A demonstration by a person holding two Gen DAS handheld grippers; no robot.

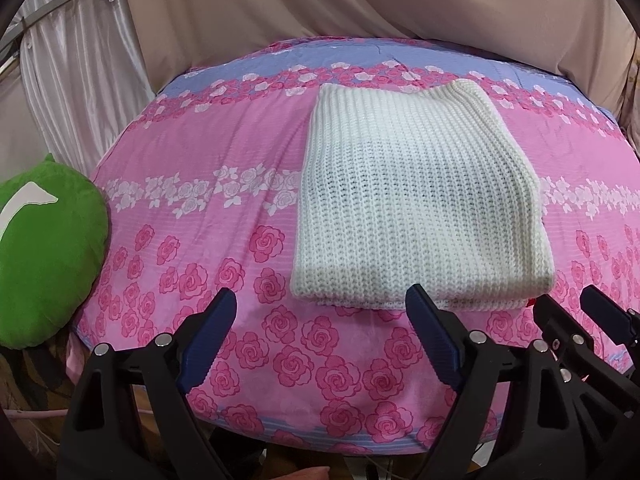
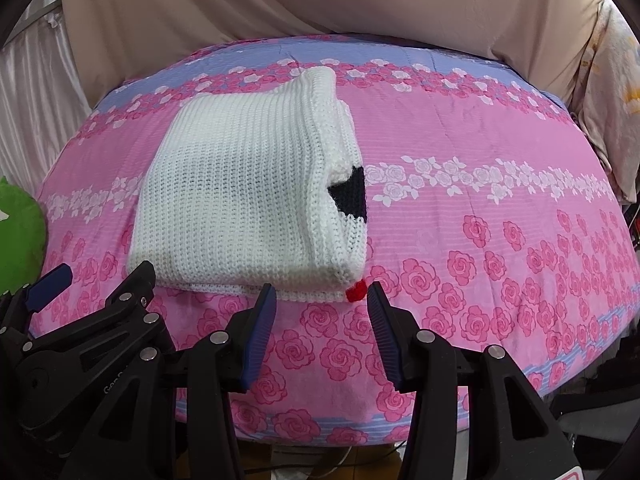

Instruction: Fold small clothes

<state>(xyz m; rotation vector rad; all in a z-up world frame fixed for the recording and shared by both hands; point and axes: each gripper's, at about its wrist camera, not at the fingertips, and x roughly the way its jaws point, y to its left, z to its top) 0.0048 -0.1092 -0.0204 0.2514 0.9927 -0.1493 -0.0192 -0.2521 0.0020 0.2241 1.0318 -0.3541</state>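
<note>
Knitwear sits folded ahead of both tools: a white ribbed sweater (image 1: pixel 416 200) lies as a neat rectangle on the pink rose-print bedspread (image 1: pixel 208 208). From the left gripper (image 1: pixel 320 304), the sweater is straight ahead and a little to the right, its near hem just beyond the fingertips. That gripper's jaws stand wide apart with nothing between them but the bedspread; its right blue pad (image 1: pixel 430 332) overlaps the sweater's near edge in the left wrist view, though contact cannot be told.

The right gripper (image 2: pixel 322 298) is likewise spread, if a little less widely, and grips nothing. Seen from it, the sweater (image 2: pixel 248 196) lies ahead and to the left, and the garment's near right corner falls between the two fingertips, just past them. A small red knitted bit (image 2: pixel 356 291) pokes out at that corner, close beside the right finger. Farther along the sweater's right edge a black knitted patch (image 2: pixel 352 194) shows where the layers part.

The two tools hover side by side at the near edge of the bed, each visible at the margin of the other's view. To the far left of both lies a green plush cushion (image 1: pixel 44 256) with a white mark. Beyond the bed hang a beige cloth (image 2: pixel 320 0) and pale satin curtains (image 1: pixel 76 64).
</note>
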